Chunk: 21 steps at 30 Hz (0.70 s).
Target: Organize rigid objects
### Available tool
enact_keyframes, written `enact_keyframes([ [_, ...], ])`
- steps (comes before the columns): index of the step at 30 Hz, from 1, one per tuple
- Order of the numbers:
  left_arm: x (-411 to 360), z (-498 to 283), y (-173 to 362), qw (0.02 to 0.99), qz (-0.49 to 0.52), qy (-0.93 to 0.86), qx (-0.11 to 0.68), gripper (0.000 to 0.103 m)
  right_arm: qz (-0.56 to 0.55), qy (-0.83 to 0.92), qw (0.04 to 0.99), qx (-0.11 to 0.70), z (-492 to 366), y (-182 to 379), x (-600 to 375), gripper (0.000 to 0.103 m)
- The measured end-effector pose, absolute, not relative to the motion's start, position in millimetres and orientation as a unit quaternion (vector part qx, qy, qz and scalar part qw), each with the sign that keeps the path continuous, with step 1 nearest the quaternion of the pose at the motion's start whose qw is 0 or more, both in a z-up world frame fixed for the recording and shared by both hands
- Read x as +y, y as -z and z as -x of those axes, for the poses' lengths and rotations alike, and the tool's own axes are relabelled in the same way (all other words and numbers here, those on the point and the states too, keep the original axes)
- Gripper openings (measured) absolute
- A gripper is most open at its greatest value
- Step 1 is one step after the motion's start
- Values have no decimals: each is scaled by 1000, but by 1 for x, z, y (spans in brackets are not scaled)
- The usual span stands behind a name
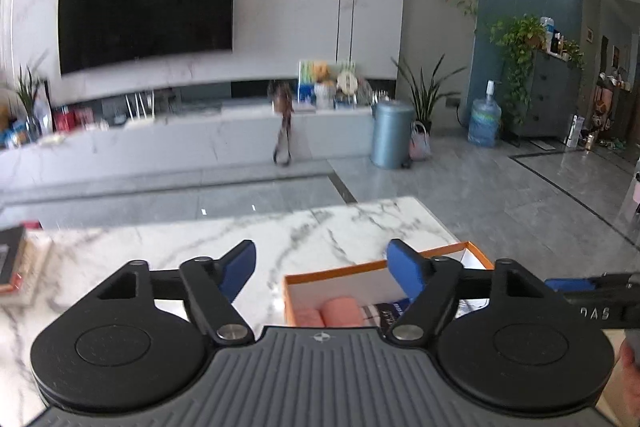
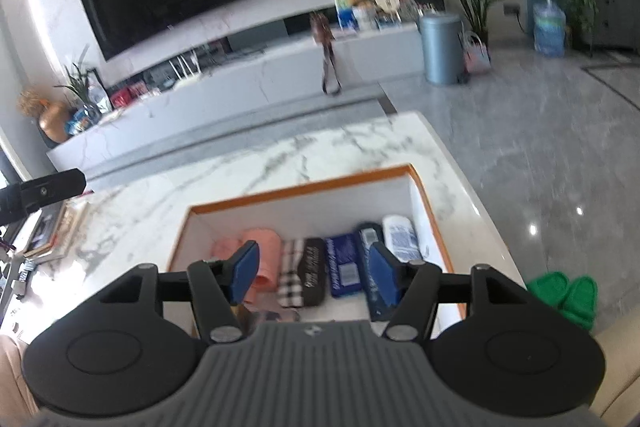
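Box (image 2: 304,189) sits at the counter's (image 2: 280,155) right edge, its items lying in a row. My right fingers (image 2: 314,269) hang over it, apart and empty; my left fingers (image 1: 322,267) gape wide, empty, nearer the books (image 1: 16,263).

a dark television (image 1: 146,9) hangs beyond the counter's far edge; a grey bin (image 1: 391,134), water jug (image 1: 484,121) and green slippers (image 2: 564,297) are on the floor.
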<state>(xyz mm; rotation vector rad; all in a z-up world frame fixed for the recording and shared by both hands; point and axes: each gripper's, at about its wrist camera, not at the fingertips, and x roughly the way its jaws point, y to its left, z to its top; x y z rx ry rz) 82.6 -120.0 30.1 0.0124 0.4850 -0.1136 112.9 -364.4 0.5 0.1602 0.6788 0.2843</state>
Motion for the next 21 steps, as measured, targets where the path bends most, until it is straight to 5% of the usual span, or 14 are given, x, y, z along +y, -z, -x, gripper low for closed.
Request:
enact_keyframes([
  [6, -130, -55, -29, 977, -31, 32, 211, 95, -60, -140, 950, 274, -73, -14, -346, 86],
  [9, -134, -44, -31, 978, -48, 31, 200, 103, -49, -133, 956, 255, -55, -18, -339, 89],
  [21, -135, -27, -17, 977, -14, 33, 208, 103, -41, -106, 962, 248, -23, -24, -335, 101],
])
